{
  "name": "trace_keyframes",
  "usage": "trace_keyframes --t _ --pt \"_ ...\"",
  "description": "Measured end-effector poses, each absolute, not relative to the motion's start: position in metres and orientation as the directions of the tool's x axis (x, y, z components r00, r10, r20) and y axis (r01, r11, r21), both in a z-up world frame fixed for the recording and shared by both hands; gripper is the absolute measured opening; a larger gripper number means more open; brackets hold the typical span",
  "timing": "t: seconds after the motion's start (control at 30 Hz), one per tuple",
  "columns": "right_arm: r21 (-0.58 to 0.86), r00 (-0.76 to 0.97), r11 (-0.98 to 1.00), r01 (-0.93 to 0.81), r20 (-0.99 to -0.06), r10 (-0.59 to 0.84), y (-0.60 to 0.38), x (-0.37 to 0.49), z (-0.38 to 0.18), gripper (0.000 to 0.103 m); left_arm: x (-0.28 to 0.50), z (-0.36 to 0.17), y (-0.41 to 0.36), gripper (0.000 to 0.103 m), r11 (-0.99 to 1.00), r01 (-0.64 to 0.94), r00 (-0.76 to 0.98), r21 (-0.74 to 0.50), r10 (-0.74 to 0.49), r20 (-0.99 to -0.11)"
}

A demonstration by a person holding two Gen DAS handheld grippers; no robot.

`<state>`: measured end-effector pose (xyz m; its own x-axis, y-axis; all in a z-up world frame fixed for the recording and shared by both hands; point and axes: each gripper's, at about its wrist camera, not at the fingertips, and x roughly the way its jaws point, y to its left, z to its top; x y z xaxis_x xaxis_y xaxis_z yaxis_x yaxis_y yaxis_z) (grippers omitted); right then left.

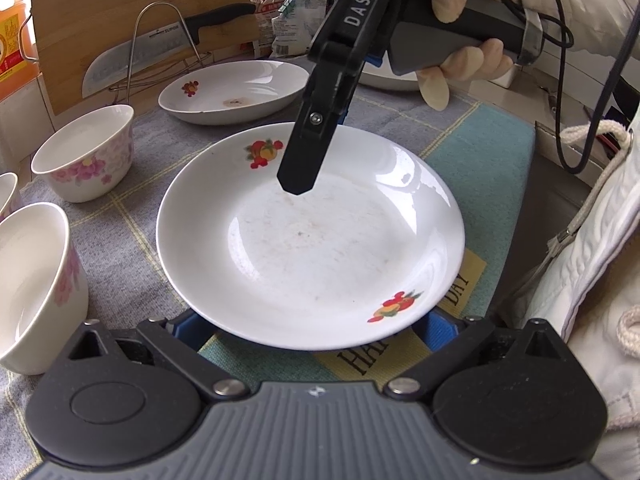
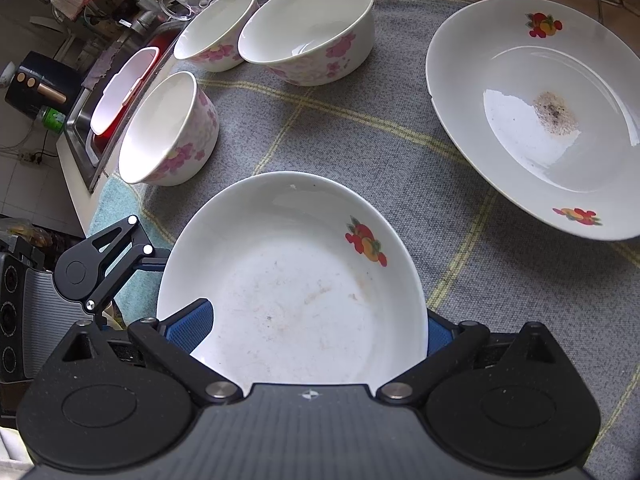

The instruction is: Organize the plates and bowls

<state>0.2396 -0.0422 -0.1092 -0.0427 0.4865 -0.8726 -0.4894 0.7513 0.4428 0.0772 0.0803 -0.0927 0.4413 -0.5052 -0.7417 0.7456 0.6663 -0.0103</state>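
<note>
Both open grippers straddle the near plate (image 1: pixel 310 236): left gripper (image 1: pixel 310 330) at frame bottom, right gripper (image 2: pixel 316 330) likewise; second plate (image 2: pixel 536 112) lies upper right.

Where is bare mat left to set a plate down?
The largest bare patch of mat lies between the held plate, the bowls and the far plate. The sink side is crowded: three bowls sit close together there.

Black right gripper (image 1: pixel 298 184) — "DAS" in white, silver screw — grey handle, cream-gloved hand (image 1: pixel 460 32), black cables, white quilted sleeve (image 1: pixel 600 248).
</note>
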Motion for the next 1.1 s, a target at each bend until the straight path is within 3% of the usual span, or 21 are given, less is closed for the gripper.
trace_keyframes --t 1.1 --pt "0.417 0.102 0.807 -0.418 -0.861 0.498 -0.123 0.233 -0.078 0.103 0.103 -0.067 0.016 0.1 0.58 0.815 0.404 0.004 -0.563 -0.721"
